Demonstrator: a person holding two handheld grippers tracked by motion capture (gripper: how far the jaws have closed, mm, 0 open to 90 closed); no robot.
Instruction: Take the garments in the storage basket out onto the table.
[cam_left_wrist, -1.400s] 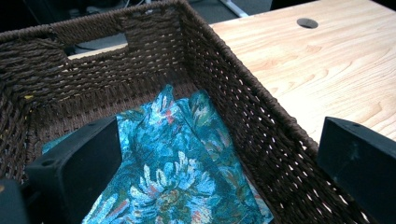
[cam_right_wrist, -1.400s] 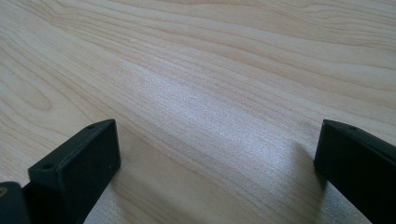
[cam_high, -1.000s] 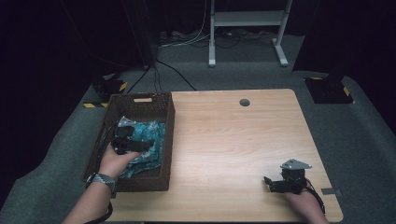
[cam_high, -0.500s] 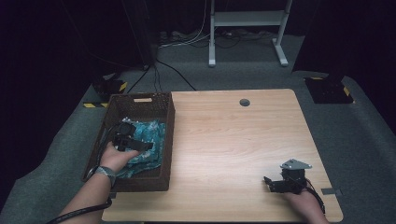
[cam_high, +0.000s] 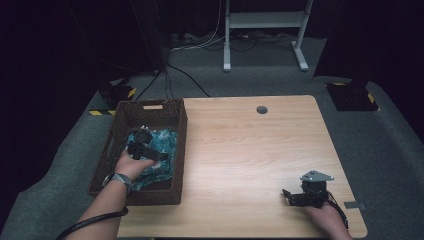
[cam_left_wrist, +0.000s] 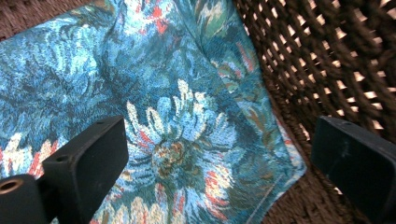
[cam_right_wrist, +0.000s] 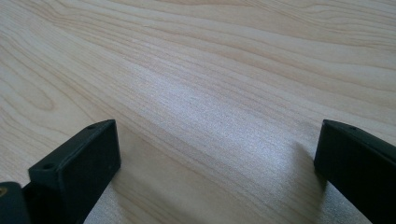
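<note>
Two tongs, both w/ jaws wide: left tongs inside the brown basket, just above the blue flowered cloth; basket wall close beside. Right tongs well apart from basket, on bare surface.

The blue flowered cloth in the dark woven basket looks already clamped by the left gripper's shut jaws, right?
Not quite. The left gripper is over the blue flowered cloth inside the dark woven basket, but the left gripper view shows its jaws spread wide apart, the cloth lying between them unclamped.
</note>
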